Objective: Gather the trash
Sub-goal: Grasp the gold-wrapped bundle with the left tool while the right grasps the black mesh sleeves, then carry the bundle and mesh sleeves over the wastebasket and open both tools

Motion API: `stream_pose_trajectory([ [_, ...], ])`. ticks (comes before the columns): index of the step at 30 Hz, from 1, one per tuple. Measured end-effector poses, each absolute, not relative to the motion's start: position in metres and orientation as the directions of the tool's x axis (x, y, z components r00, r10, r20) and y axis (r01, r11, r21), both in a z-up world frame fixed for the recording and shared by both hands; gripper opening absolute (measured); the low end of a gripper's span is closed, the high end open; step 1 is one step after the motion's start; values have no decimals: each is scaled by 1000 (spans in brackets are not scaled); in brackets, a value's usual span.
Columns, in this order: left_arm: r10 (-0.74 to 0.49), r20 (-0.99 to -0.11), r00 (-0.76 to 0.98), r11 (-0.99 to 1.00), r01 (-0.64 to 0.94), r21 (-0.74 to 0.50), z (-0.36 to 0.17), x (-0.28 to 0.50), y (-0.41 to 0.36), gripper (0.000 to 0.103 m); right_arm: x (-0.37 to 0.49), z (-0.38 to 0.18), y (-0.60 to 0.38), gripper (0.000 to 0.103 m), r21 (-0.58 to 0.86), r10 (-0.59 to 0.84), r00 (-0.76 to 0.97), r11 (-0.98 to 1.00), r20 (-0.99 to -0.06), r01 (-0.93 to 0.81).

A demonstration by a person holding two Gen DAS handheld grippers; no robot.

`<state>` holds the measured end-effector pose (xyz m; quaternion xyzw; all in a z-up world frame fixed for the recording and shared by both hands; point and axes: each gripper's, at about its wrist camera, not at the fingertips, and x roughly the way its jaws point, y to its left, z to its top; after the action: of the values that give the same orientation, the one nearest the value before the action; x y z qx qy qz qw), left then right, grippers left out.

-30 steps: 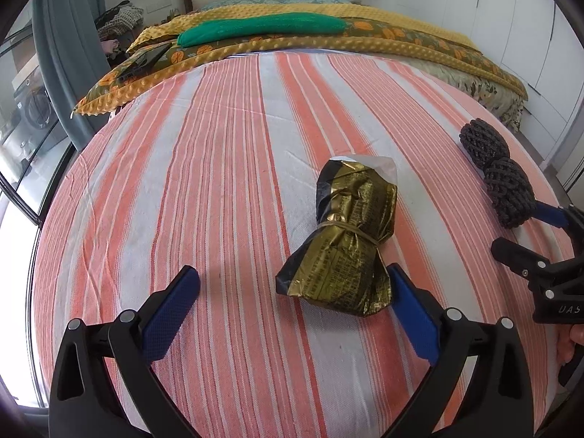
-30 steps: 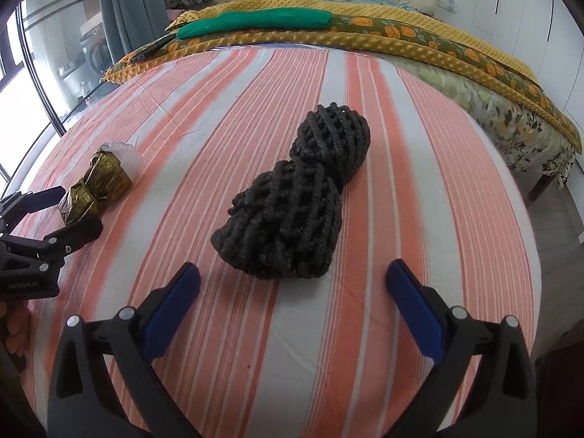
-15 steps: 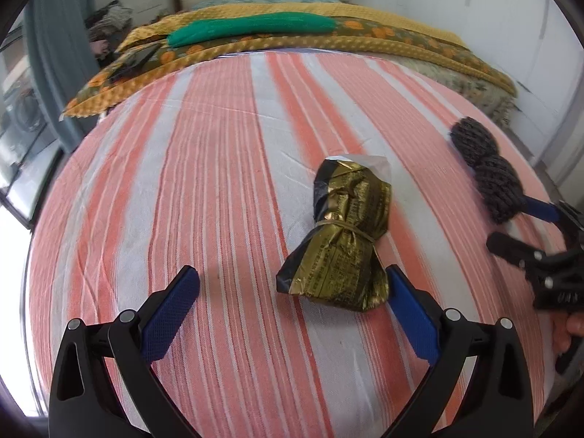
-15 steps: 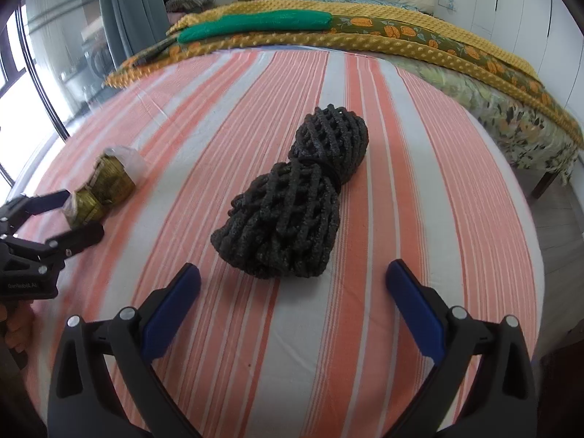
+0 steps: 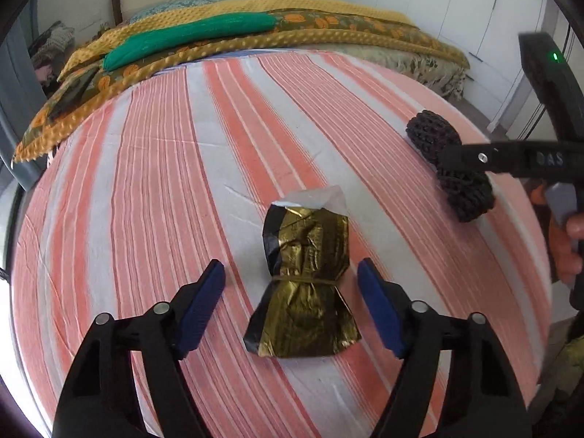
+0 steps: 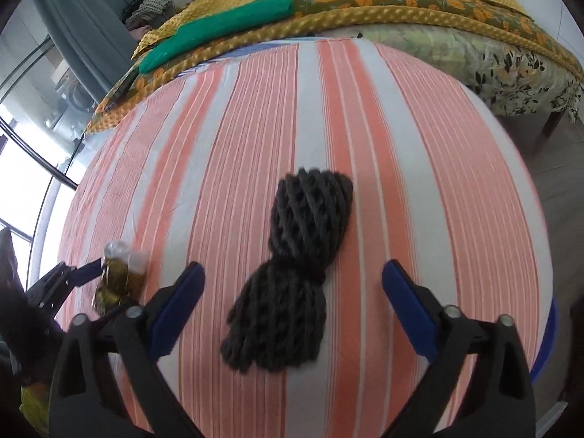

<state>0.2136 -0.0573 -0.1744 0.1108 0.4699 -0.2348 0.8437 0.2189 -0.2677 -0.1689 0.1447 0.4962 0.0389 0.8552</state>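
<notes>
While my left gripper (image 5: 291, 284) a second ago had the gold foil packet (image 5: 306, 284) lying off toward its right finger, the packet now sits squarely between both blue pads (image 5: 201, 301), its rubber-banded waist level with the fingertips. The jaws stand wide apart, on either side of the packet without touching it, and nothing is grasped. The packet lies on the orange-and-white striped sheet (image 5: 153, 182), its clear plastic end pointing away from me.

My right gripper (image 6: 293, 284) has likewise closed in on the black foam net (image 6: 292, 273), which earlier lay well ahead of the fingers; now its pinched middle is level with the fingertips and its near lobe lies between the two released blue fingers, with gaps on both sides. The net rests flat on the same striped sheet. From the left camera, the right gripper's black finger now crosses in front of the net, where before it sat lower and nearer the edge of view.

Readable writing is scarce: raised letters "DAS" on the right gripper's body in the left view, cut off at the frame edge, and a small green light (image 5: 555, 56) glowing above it. Print on the foil packet is too small to read.
</notes>
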Motion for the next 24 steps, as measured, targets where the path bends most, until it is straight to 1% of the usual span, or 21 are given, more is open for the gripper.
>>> stream_pose_trajectory([
  [1, -286, -845, 453, 865, 501, -24, -174, 214, -59, 67, 221, -170, -267, 58, 286, 213, 497, 955, -841, 74],
  [2, -285, -844, 454, 863, 505, -19, -174, 214, -60, 57, 223, -173, -268, 47, 294, 219, 485, 952, -847, 84],
  [3, -279, -843, 460, 861, 508, -9, -174, 214, -62, 43, 222, -175, -271, 42, 301, 222, 484, 949, -846, 90],
  [4, -275, -841, 465, 861, 509, 0, -173, 214, -63, 39, 219, -174, -273, 39, 311, 228, 492, 946, -840, 93],
  [6, -289, -840, 460, 860, 510, -17, -171, 214, -65, 37, 206, -166, -278, 37, 333, 244, 521, 939, -818, 82],
  [10, -365, -824, 433, 830, 553, -76, -157, 200, -80, 36, 161, -144, -301, 37, 401, 289, 584, 913, -758, 69],
  [11, -386, -819, 424, 818, 568, -92, -153, 194, -87, 36, 143, -139, -313, 37, 438, 309, 604, 896, -735, 74],
  [13, -452, -803, 388, 780, 609, -145, -139, 178, -106, 36, 109, -134, -340, 37, 500, 334, 636, 861, -696, 94],
  [16, -549, -775, 312, 699, 680, -221, -120, 149, -141, 36, 42, -134, -395, 37, 567, 311, 691, 806, -653, 174],
  [18, -600, -761, 248, 624, 740, -251, -108, 123, -175, 36, -7, -142, -438, 37, 563, 238, 707, 782, -666, 267],
  [21, -650, -748, 136, 511, 806, -298, -99, 86, -231, 36, -65, -164, -498, 37, 487, 97, 667, 762, -738, 427],
  [24, -671, -741, 35, 420, 841, -340, -101, 57, -297, 37, -98, -187, -548, 37, 449, 31, 630, 729, -776, 517],
])
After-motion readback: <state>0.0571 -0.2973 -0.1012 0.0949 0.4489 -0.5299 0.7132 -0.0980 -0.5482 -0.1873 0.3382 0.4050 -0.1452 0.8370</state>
